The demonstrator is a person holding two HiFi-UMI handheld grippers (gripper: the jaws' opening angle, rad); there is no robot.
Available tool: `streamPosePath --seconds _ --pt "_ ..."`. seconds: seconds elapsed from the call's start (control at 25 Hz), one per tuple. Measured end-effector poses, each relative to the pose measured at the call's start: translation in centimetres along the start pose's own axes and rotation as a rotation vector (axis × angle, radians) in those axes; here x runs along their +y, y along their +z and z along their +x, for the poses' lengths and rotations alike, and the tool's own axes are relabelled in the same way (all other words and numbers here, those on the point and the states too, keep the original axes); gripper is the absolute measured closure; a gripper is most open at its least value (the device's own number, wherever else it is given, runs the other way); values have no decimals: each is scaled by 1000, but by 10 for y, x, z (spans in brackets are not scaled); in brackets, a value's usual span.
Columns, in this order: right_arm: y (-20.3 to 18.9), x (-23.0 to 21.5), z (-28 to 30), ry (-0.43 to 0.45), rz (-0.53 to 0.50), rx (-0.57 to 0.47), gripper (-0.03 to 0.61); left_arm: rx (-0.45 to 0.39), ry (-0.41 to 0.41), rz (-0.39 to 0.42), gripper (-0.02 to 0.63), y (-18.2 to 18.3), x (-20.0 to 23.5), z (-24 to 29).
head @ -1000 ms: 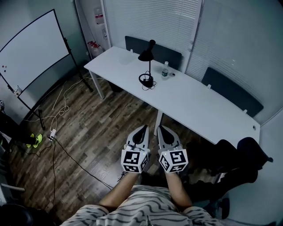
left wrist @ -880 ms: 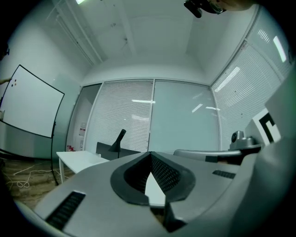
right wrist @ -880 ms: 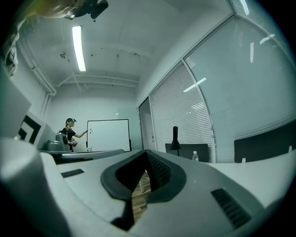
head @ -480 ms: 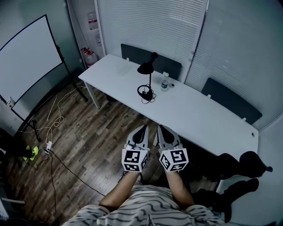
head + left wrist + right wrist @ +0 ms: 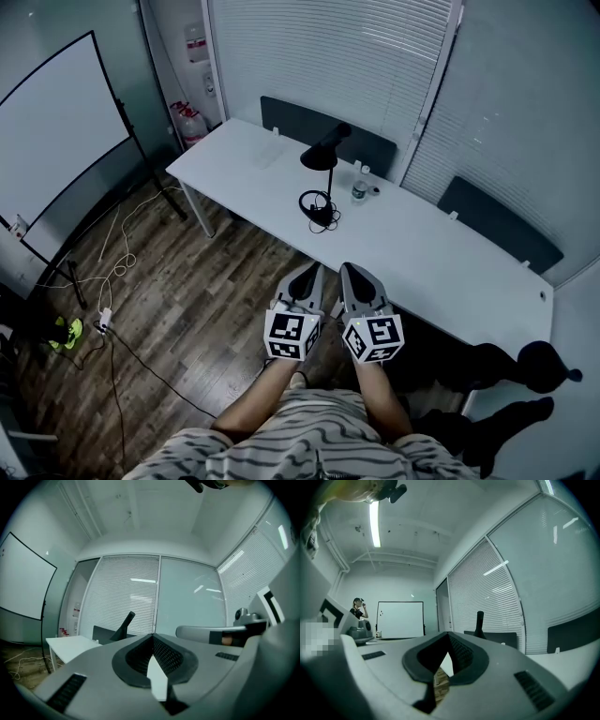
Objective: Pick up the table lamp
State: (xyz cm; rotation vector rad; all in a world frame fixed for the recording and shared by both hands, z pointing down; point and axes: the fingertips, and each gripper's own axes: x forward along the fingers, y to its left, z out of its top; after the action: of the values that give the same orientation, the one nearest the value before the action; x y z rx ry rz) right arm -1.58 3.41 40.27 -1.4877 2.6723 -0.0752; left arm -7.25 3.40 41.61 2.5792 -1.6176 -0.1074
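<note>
The black table lamp (image 5: 322, 184) stands on the long white table (image 5: 422, 244), its round base ringed by its cable and its shade tilted. Both grippers are held side by side over the wooden floor, short of the table's near edge and apart from the lamp. My left gripper (image 5: 307, 276) is shut with nothing in it, and so is my right gripper (image 5: 349, 273). In the left gripper view the lamp (image 5: 123, 626) rises just left of the closed left gripper (image 5: 152, 636). In the right gripper view the lamp (image 5: 479, 624) stands right of the closed right gripper (image 5: 449, 634).
A small water bottle (image 5: 358, 190) stands right of the lamp. Two dark chairs (image 5: 314, 125) sit behind the table. A whiteboard (image 5: 56, 127) on a stand is at left, with cables (image 5: 117, 272) on the floor. A black chair (image 5: 511, 366) is at right. A person (image 5: 357, 608) stands far off.
Both grippers have moved forward toward the table together and stayed shut. The lamp and table now sit nearer and further right in the head view.
</note>
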Motion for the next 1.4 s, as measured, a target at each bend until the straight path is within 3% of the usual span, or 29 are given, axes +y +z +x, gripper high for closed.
streamPosePath --seconds 0.72,1.4 --pt "-10 -32 67 -30 -13 24 568 17 -12 -25 606 -10 41 61" --pt "-17 -117 155 0 -7 18 568 25 17 -2 606 -18 72 184"
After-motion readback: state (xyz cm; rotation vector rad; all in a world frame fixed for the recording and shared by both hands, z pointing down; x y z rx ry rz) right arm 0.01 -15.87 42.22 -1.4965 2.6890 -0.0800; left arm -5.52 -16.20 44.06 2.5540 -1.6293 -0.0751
